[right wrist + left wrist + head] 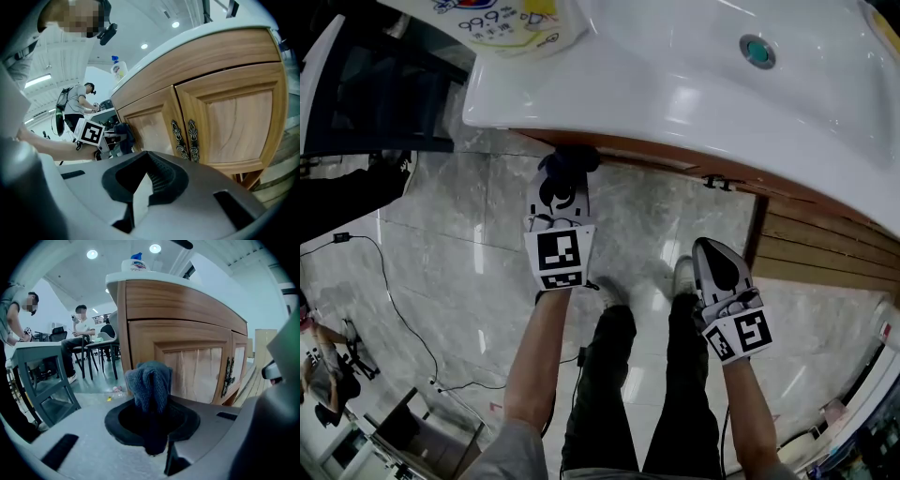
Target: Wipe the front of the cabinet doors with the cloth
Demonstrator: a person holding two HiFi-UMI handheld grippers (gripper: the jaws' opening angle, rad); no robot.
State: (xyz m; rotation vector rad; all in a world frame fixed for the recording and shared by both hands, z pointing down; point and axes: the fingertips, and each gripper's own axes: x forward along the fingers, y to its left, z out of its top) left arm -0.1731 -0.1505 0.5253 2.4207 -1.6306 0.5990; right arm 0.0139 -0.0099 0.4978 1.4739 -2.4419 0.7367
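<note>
**Left claw** (561, 192): closed on the cloth (149, 383). The dark blue-grey fabric stands bunched and upright between the jaws. In the head view the cloth is at the claw's 12 o'clock, tucked under the overhang of the white counter (675, 84). It is at or just short of the cabinet front; contact cannot be confirmed.

**Right claw** (143, 185): jaws together, nothing between them. In the head view it is low, at 4 o'clock from the left claw and well apart from it. It is not touching the cabinet.

**Cabinet doors** (234, 126): light wood with framed panels, both shut. A pair of ornate dark handles (185, 138) sits side by side at the meeting edge. In the right gripper view they are at 1 o'clock from the claw.

**Surroundings:** a bottle (511, 23) stands on the counter at 11 o'clock in the head view. The sink drain (757, 51) is at 1 o'clock. A cable (389, 281) trails over the grey tiled floor (459, 234) at 9 o'clock.
</note>
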